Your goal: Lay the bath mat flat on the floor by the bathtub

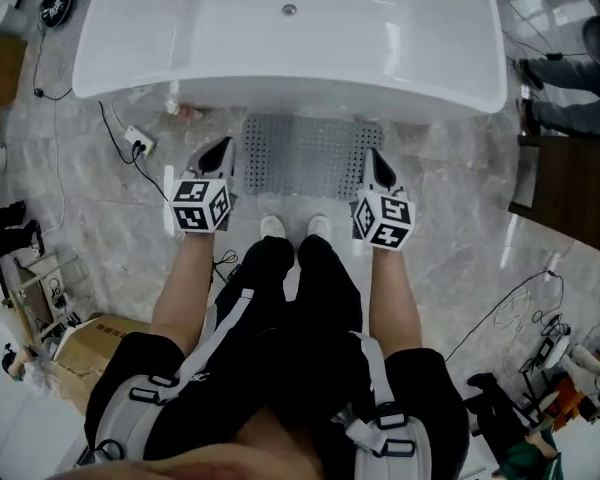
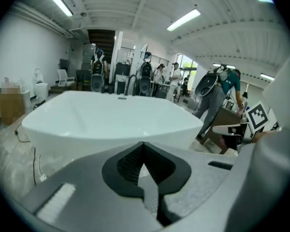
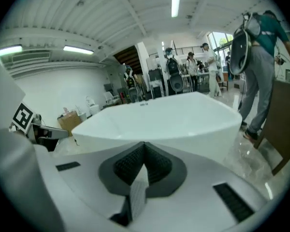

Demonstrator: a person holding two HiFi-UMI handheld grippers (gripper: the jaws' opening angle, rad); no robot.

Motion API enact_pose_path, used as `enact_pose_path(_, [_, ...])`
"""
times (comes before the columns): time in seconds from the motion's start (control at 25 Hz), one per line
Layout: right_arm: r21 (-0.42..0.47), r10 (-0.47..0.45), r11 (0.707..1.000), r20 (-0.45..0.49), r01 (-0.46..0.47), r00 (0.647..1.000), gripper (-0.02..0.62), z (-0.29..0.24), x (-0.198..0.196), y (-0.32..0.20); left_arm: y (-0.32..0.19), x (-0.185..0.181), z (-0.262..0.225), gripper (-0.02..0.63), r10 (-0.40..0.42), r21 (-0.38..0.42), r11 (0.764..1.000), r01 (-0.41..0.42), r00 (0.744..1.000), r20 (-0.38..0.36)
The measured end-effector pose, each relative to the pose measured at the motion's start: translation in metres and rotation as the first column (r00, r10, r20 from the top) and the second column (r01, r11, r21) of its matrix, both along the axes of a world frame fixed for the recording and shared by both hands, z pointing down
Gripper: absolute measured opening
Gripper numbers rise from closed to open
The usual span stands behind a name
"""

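Head view: left gripper clamps bath mat corner; right gripper likewise.

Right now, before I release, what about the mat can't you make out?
1. Head view: whether the bath mat lies on the floor or hangs above it; the steep downward angle hides height.
2. Head view: its near corners, covered by the left gripper and right gripper.
3. Both gripper views: only a sliver of mat between shut jaws; the gripper bodies block the rest.
4. Head view: its far edge, under the bathtub rim.
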State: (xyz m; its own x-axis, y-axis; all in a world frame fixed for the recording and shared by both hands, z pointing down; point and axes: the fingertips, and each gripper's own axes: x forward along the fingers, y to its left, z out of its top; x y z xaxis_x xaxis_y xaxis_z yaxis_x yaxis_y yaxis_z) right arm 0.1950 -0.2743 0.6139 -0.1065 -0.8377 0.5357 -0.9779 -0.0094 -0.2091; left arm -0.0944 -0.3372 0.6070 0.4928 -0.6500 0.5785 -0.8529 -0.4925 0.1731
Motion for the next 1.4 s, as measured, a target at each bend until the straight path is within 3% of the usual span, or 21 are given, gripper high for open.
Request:
enact_pose_path(0.24, [0.212,-0.023,0.977,0.008,0.02,1.0,0.006,-0.228,-0.012,-0.003,0.009,0.049,-0.231,0.005,0.074,0.197,0.978,-0.063,0.996,-0.048])
enact_pose_path(0.48, [0.427,-0.019,0.903,-0.057,0.042,0.998,0.006,-0.368,-0.032,-0.009,0.019,0.045,-0.364,0.003,0.065,0.383,0.924,-0.009,0.989,-0.134])
enact_pose_path(0.64, [0.48,-0.018,0.876,-0.075,0.052,0.997,0.006,-0.403,-0.039,-0.011,0.023,0.036,-0.395,0.003,0.056,0.455,0.89,-0.004,0.993,-0.101])
enact_pose_path(0.92, [0.498,0.011,0.867,-0.079,0.03,0.997,0.006,-0.42,-0.041,-0.011,0.026,0.031,-0.417,0.003,0.061,0.492,0.871,0.001,0.992,-0.11])
enact_pose_path(1.4, [0.515,0.014,0.857,-0.056,0.017,0.998,0.006,-0.424,-0.038,0.0,0.032,0.029,-0.427,0.003,0.081,0.502,0.865,0.006,0.985,-0.151])
